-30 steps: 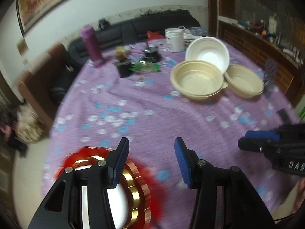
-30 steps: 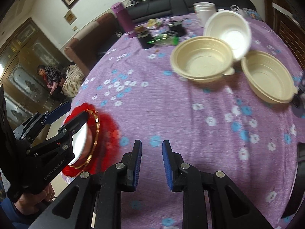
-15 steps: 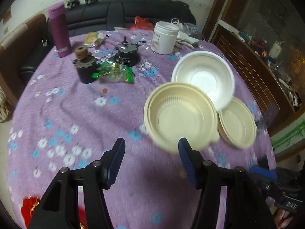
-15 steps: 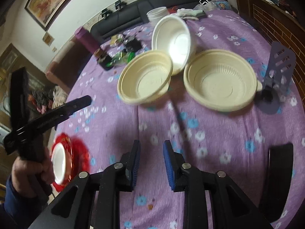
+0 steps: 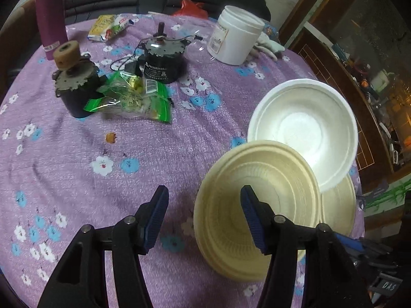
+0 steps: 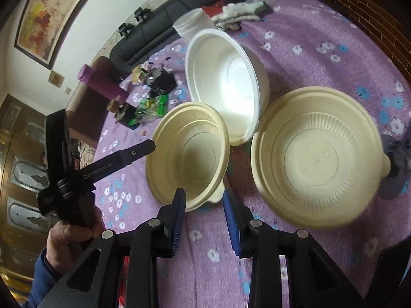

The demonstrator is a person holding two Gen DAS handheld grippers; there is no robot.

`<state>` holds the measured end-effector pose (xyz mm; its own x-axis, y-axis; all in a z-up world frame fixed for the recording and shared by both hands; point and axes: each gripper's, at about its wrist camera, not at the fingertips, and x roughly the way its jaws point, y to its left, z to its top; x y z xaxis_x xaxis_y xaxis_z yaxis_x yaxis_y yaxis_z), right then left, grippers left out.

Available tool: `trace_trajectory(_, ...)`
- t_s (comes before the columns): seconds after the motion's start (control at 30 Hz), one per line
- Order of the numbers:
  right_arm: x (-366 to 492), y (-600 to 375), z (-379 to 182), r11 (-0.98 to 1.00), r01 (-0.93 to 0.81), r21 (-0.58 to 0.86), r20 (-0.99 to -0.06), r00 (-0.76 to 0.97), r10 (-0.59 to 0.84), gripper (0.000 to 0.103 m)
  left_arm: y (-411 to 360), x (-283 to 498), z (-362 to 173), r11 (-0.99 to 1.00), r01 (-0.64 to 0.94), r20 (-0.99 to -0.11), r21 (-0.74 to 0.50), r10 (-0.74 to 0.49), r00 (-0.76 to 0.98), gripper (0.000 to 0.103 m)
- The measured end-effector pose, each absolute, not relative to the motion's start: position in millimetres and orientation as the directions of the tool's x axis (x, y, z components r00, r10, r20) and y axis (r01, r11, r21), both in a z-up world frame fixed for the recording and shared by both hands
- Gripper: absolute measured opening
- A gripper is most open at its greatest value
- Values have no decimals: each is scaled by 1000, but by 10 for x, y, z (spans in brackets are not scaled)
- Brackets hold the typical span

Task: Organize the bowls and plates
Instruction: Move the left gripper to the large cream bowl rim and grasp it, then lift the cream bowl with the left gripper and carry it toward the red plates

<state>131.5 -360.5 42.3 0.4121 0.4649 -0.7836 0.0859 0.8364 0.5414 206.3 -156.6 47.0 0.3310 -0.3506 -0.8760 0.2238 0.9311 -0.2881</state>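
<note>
Three bowls cluster at the right of the purple floral tablecloth [image 5: 154, 154]. The smaller cream bowl [image 5: 257, 210] sits low and centre-right in the left wrist view, tilted, its far rim overlapped by the white bowl [image 5: 303, 131]. The larger cream bowl [image 6: 318, 164] stands just beside them, at the right of the right wrist view.

The left gripper [image 5: 204, 218] is wide open and empty, its right finger over the smaller cream bowl's rim. The right gripper [image 6: 204, 220] is partly open, empty, near that bowl's lip.

Upper left in the left wrist view stand two small motors [image 5: 161, 59], a green packet [image 5: 131, 100], a white jar [image 5: 236, 41] and a purple flask [image 5: 50, 12]. Bare cloth fills the lower left.
</note>
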Motion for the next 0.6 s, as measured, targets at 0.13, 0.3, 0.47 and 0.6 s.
trace_trajectory(0.13,1477,-3535,325,859,85,505,-810,389,438,33,-1649,2135,381,926,240,-881,-291,-357,309,38)
trace_trajectory(0.3,1555,-3467,250,886,73,457,-833,385,398,24,-1641,2052,385,933,244,-888,-266,-336,315,22)
trace_trajectory(0.47,1384,-3464,381,885,31,465,-821,389,418,19,-1496,1648,553,932,252,-881,-262,-337,331,22)
trace_trajectory(0.6,1085,-3404,481,883,-22,469,-822,354,446,19,-1392,1189,640,931,259,-883,-257,-336,329,22)
